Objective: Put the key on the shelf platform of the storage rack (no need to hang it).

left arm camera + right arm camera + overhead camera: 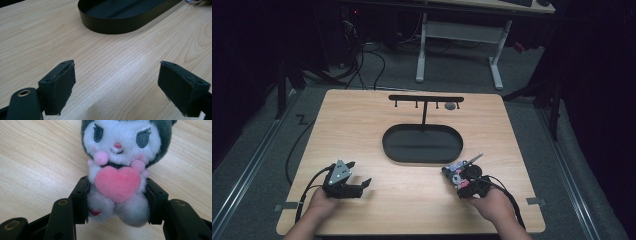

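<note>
Fingers point(80, 200) of the right gripper point(117, 202) were clamped on the plush toy point(120, 170), low on the table point(362, 130) at 5 o'clock from the black tray point(422, 145). Left gripper point(117, 85) hung open, nothing in it. Grab looked done imo; hanging it on the hook stand point(426, 100) at 12 o'clock not started.

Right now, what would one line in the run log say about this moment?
right gripper: jaws pressed on plush toy, on table | left gripper: open, nothing between jaws | black oval tray: nothing inside
</note>
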The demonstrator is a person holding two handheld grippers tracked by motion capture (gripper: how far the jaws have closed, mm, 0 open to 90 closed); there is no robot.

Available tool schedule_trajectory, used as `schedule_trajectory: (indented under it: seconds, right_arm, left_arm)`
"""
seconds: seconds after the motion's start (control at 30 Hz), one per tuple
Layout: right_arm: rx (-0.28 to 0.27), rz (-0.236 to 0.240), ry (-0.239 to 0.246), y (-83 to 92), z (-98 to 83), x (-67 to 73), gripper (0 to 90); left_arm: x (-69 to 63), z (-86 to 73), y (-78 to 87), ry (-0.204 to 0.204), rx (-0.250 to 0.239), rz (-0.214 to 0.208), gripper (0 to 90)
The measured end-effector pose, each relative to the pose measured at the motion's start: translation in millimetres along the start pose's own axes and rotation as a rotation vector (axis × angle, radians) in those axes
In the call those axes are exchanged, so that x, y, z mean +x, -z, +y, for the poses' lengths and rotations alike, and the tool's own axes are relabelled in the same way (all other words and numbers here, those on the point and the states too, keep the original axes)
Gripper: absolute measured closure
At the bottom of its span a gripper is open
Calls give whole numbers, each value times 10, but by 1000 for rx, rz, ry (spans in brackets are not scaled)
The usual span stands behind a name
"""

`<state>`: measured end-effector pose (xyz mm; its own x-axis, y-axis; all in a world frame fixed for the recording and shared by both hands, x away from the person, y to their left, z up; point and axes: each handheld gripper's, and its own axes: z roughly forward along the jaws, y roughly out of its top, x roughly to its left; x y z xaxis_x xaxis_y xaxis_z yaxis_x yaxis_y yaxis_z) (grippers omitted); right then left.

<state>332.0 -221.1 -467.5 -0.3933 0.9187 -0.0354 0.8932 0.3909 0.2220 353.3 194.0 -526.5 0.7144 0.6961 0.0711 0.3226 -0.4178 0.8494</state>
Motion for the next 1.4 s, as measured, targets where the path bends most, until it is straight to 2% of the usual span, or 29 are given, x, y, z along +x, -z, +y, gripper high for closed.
schedule_trajectory:
  seconds: [0.13,0.17,0.2,0.47,0.77,0.9,1.4]
  right_arm:
    - [-14,-4,-9,65,-13,-28,477]
    - [-16,-2,-27,81,-18,-26,477]
    - [-16,-7,-13,100,-18,-41,477]
    - [-52,-3,-35,279,-12,-96,478]
    - [-75,-14,-28,476,43,-100,478]
    - [-78,1,-37,509,76,-102,478]
    - [-96,-9,2,596,322,-21,478]
  left_arm:
    - [0,0,1,0,0,0,154]
    - [0,0,1,0,0,0,154]
    - [-1,0,1,-1,0,0,154]
    - [-5,0,0,-4,4,-1,154]
    - [-4,1,-4,1,3,-1,154]
    - [-3,0,-6,2,0,-1,154]
    - [-1,0,-2,3,1,-2,154]
